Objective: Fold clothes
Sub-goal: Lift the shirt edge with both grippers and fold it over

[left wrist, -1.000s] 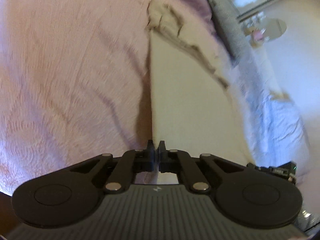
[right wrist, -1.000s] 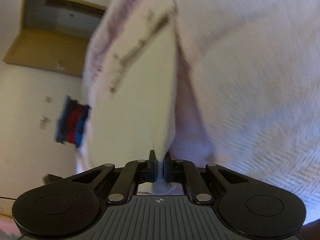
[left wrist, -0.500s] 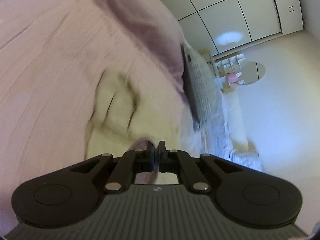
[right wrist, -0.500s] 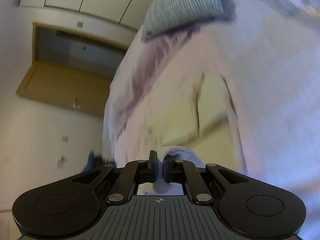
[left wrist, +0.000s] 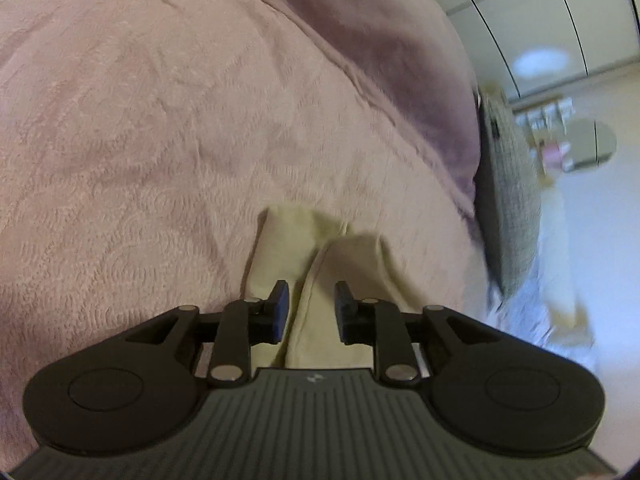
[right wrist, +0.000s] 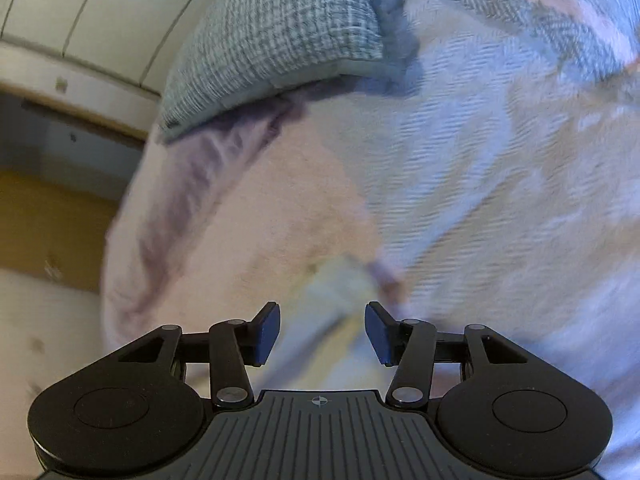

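**Both grippers standing open over the cream garment on the bed**

The left gripper (left wrist: 308, 306) is hovering low over the bed, pointing forward along the pink bedspread (left wrist: 140, 120). Its jaws are standing apart and gripping nothing. Directly under and ahead of them the cream garment (left wrist: 352, 272) is lying on the bedspread, showing two overlapping layers with a fold line running between the fingers; whether the fingers are touching the cloth cannot be told. Beyond the garment a darker purple blanket (left wrist: 380, 48) is running across the bed, and a grey checked pillow (left wrist: 508, 208) is lying at the bed's right edge, with white wardrobe doors (left wrist: 540, 12) behind it.

The right gripper (right wrist: 322, 330) is likewise angling down toward the bed with its jaws spread wide and nothing between them. In this blurred view the garment (right wrist: 336, 292) is appearing as a pale strip just ahead of and below the open fingers, resting on the bedspread (right wrist: 288, 216). The pillow (right wrist: 272, 36) is sitting at the far end, overlapping the blanket (right wrist: 200, 168). A lighter, bluish-white woven cover (right wrist: 500, 168) is filling the right side of this view.
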`<state>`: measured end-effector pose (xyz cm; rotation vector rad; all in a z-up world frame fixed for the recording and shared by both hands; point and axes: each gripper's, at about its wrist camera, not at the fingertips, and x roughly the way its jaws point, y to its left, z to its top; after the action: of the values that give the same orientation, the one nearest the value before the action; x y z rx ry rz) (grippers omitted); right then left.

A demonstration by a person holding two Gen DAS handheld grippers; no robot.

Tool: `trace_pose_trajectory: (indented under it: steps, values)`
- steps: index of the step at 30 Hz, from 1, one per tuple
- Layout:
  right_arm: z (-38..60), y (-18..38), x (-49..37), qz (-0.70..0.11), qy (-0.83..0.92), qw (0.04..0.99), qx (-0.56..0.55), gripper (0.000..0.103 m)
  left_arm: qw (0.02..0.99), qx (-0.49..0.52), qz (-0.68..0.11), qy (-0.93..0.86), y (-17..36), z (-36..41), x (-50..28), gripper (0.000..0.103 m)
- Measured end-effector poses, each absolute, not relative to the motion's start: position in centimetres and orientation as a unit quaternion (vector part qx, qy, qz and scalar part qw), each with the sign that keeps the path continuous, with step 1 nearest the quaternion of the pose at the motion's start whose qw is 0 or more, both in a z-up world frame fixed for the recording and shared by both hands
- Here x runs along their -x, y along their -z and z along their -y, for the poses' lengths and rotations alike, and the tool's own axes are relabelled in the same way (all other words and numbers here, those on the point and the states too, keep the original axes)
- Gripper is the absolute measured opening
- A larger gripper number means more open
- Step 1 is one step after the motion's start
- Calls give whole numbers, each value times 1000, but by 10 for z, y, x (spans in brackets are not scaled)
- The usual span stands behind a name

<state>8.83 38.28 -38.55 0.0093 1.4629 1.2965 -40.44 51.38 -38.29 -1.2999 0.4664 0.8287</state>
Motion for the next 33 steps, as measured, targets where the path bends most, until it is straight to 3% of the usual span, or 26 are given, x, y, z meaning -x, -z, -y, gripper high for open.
trace_pose_trajectory:
  steps: [4, 9, 10, 11, 12, 14, 22, 30, 31, 33]
  values:
    - [-395, 401, -80, -583, -586, 557, 80, 51, 736, 512, -243, -370, 380, -514, 378, 24]
    - [-414, 421, -71, -553, -627, 541, 99, 49, 772, 457, -257, -360, 382, -523, 349, 24]
    - [-415, 421, -71, -546, -637, 537, 84, 40, 777, 450, -258, -358, 383, -525, 344, 23]
    - [-418, 420, -70, -541, -643, 537, 76, 14, 782, 442, -258, -355, 384, -528, 339, 8]
    - [-421, 419, -70, -535, -649, 537, 67, 8, 785, 440, -254, -354, 384, -528, 337, 0]
    - [-419, 410, -69, -519, -658, 541, 67, 3, 785, 448, -233, -358, 380, -525, 343, 0]
    - [-411, 369, -67, -493, -690, 529, 39, 2, 782, 463, -170, -381, 333, -496, 389, 0]
    - [-468, 418, -50, -536, -626, 553, 121, 3, 730, 475, -256, -420, 393, -532, 367, 0]
    - [-472, 426, -49, -546, -612, 557, 132, 6, 720, 486, -259, -422, 400, -531, 370, 1]
    - [-463, 422, -52, -552, -595, 572, 116, 43, 712, 512, -237, -418, 397, -512, 386, 7]
